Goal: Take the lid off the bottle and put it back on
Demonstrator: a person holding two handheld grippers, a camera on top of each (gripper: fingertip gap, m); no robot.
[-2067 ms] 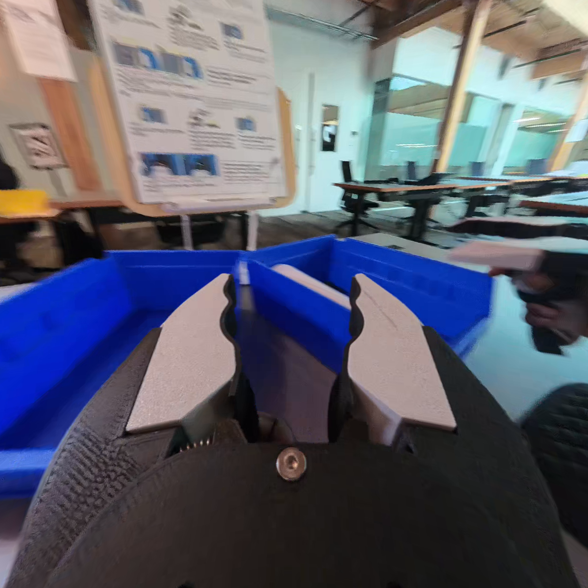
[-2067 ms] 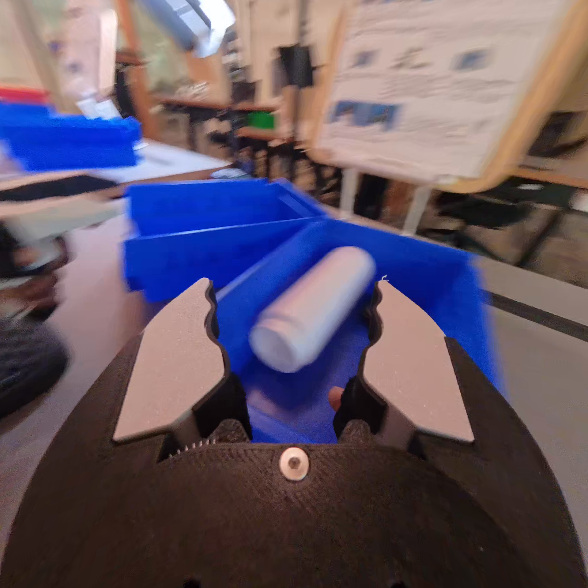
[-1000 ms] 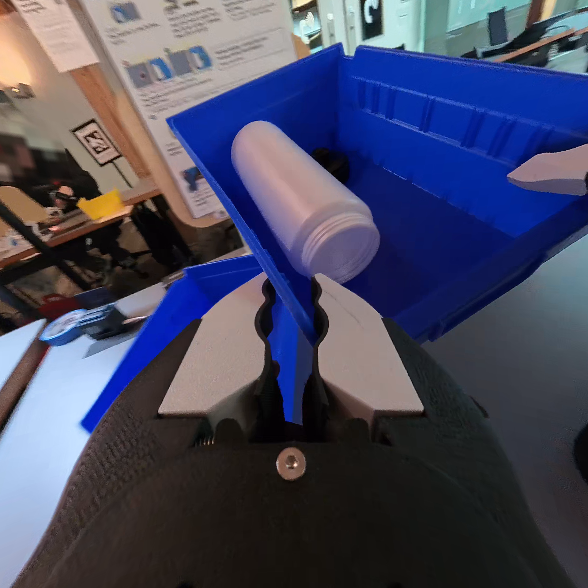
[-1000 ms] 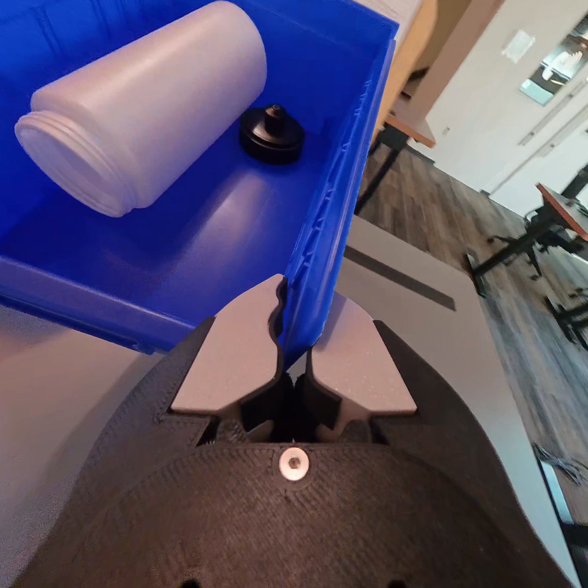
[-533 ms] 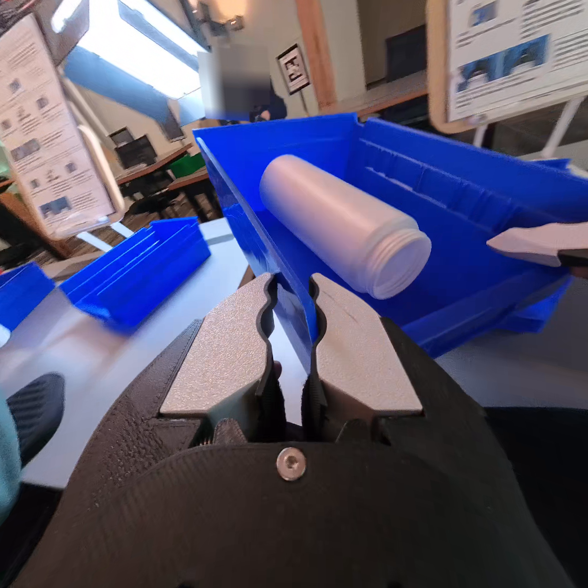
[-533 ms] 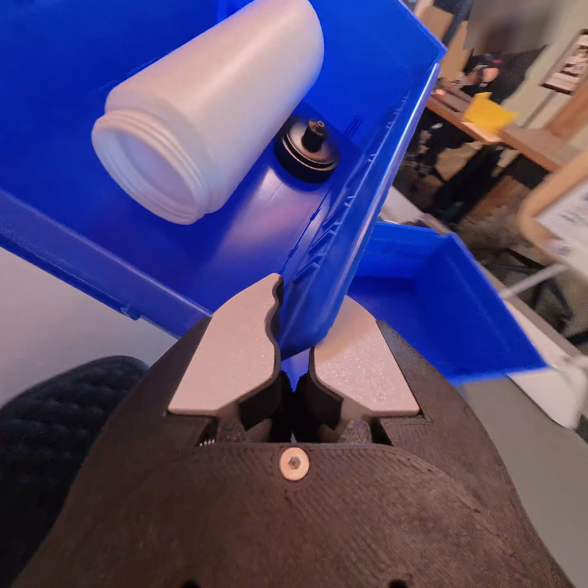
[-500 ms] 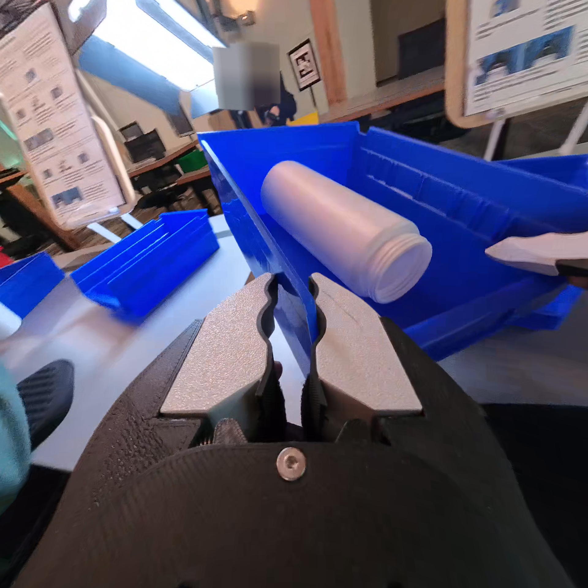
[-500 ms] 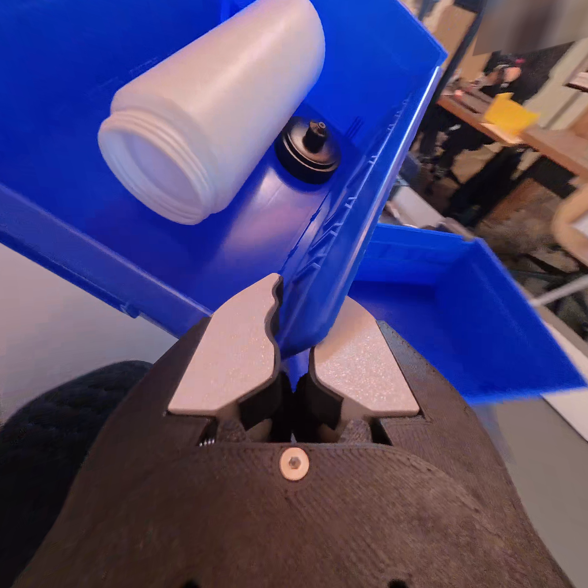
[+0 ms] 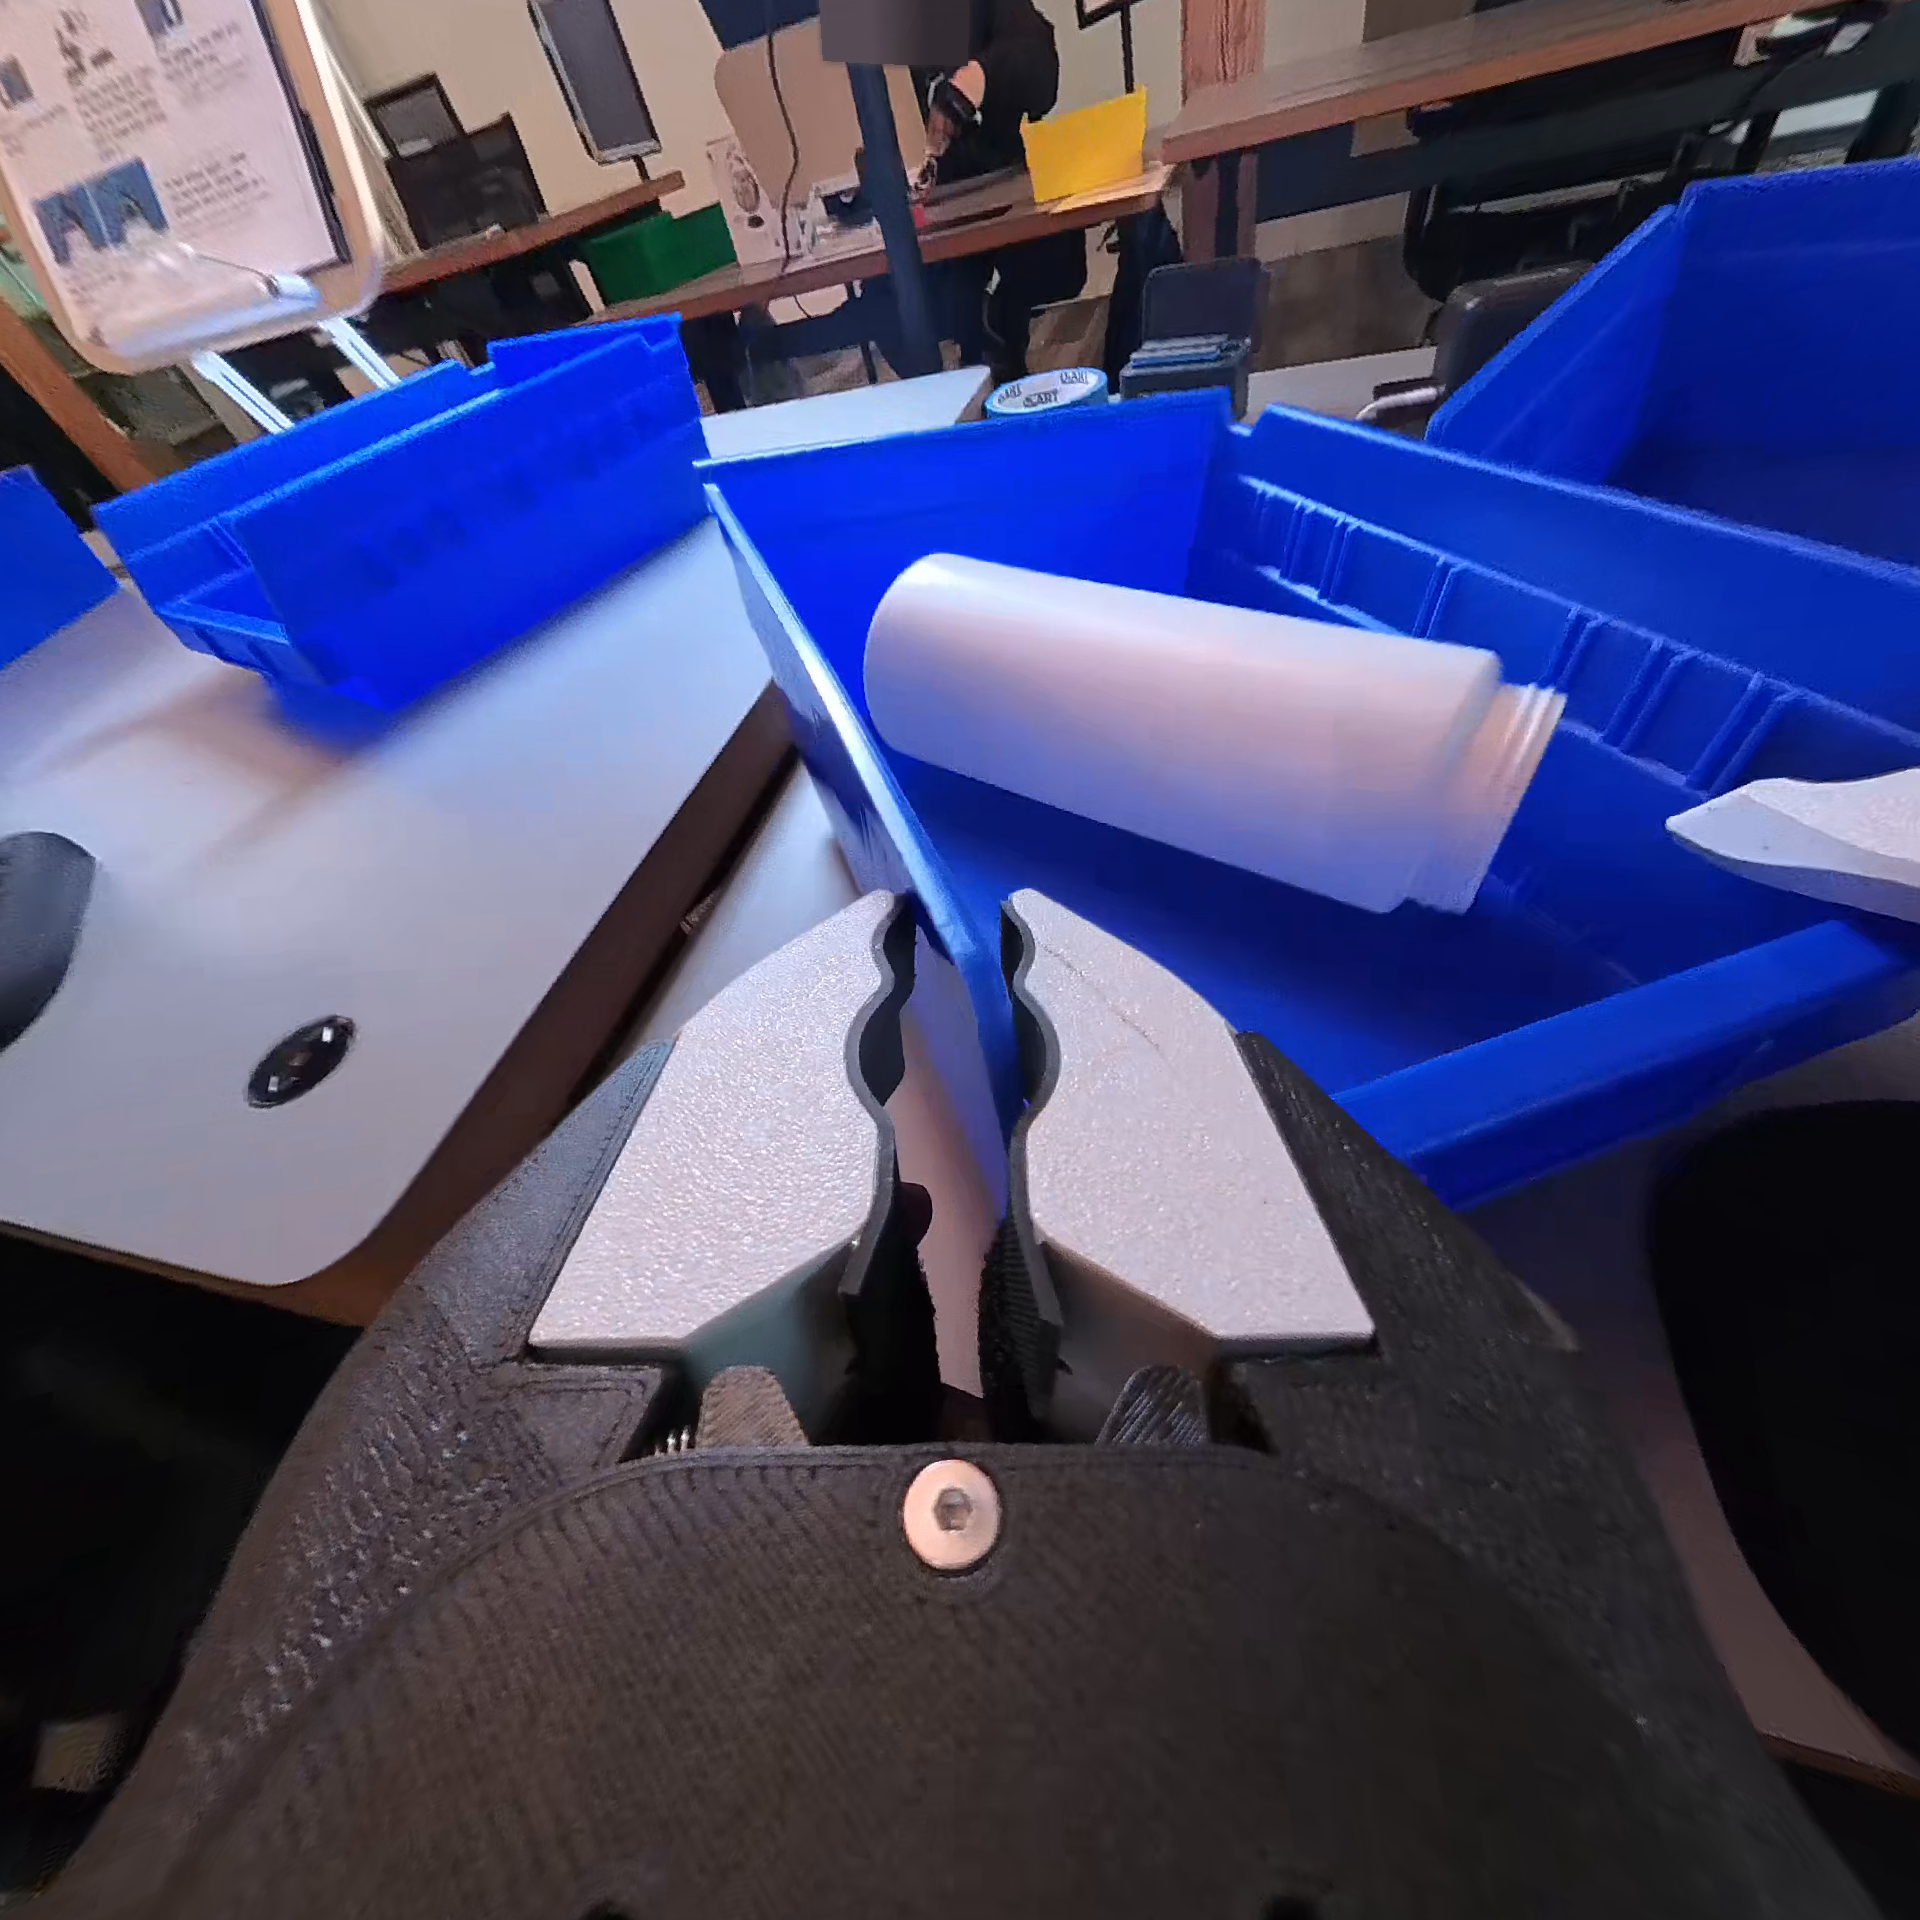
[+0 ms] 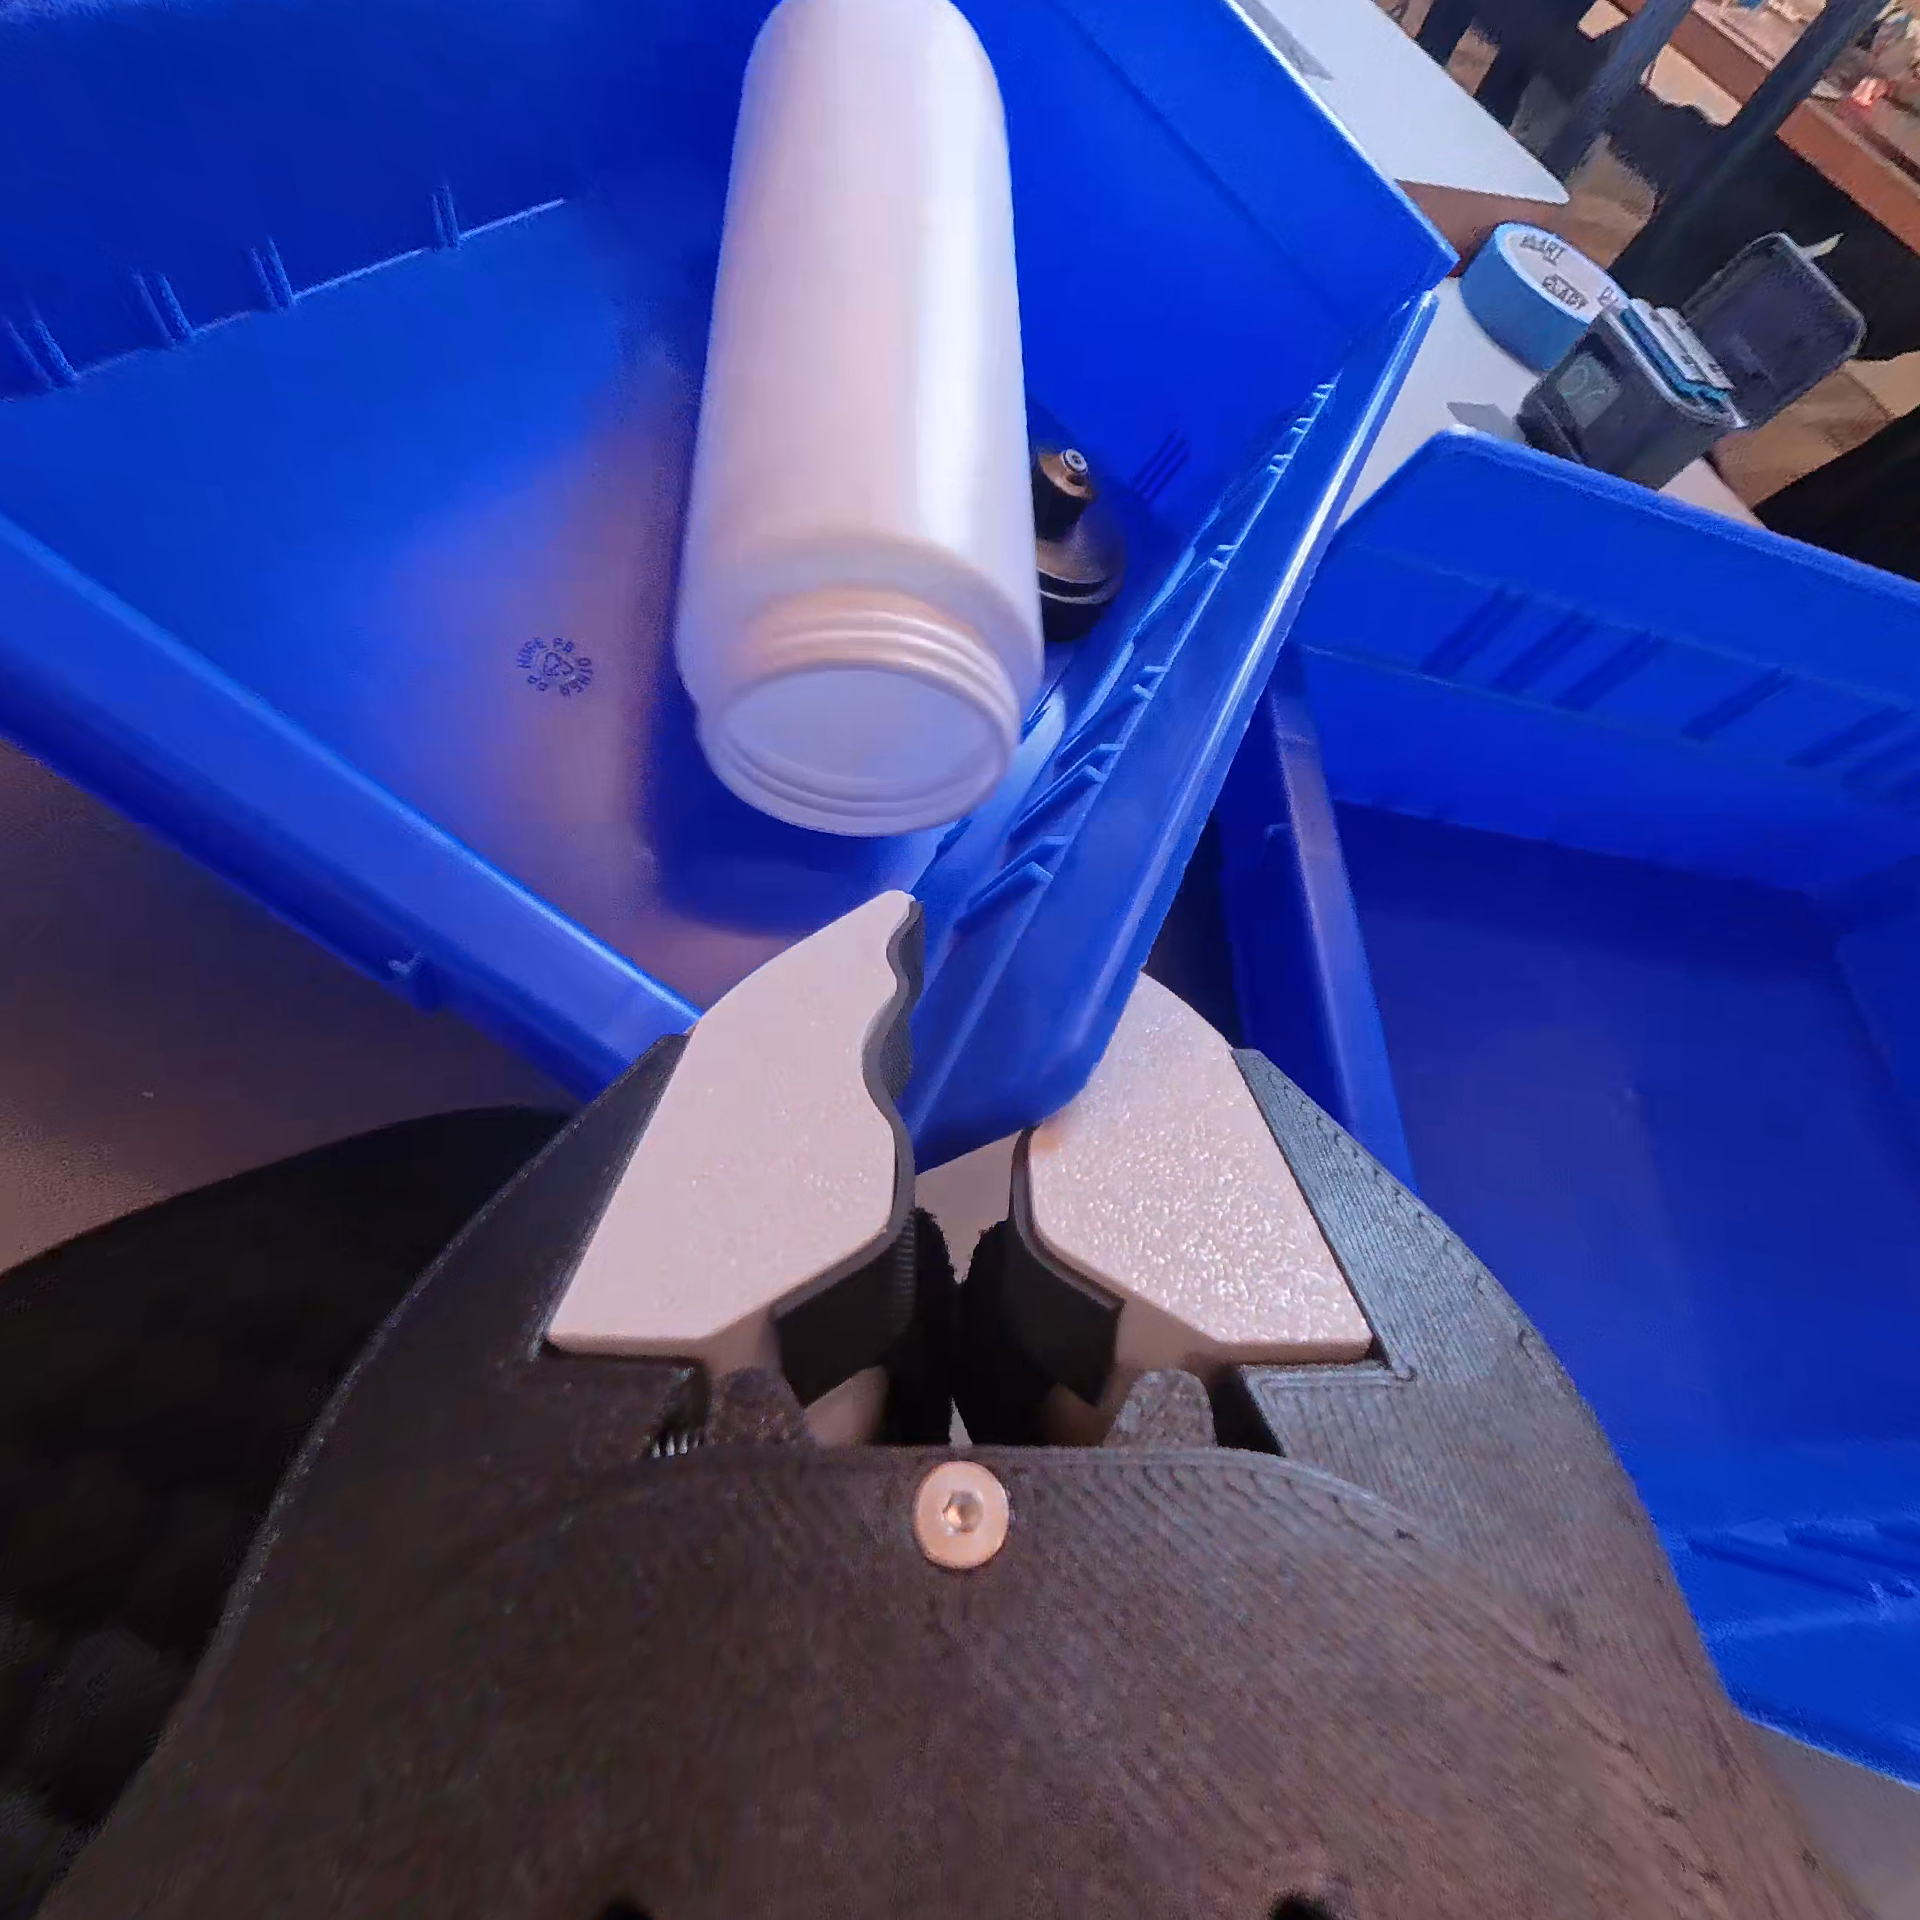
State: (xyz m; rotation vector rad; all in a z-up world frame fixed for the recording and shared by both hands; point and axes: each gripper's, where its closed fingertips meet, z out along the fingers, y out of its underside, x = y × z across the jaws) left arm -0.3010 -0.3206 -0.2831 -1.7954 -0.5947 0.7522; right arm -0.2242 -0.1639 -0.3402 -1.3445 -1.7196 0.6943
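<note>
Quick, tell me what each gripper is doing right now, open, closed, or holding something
Left gripper: closed on the left wall of the blue bin.
Right gripper: closed on the same bin's right wall.

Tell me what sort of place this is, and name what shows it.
Probably a shared lab or workshop office. Rows of long desks run behind, an instruction poster board stands on a stand, and blue storage bins sit on the grey table with a tape roll.
</note>
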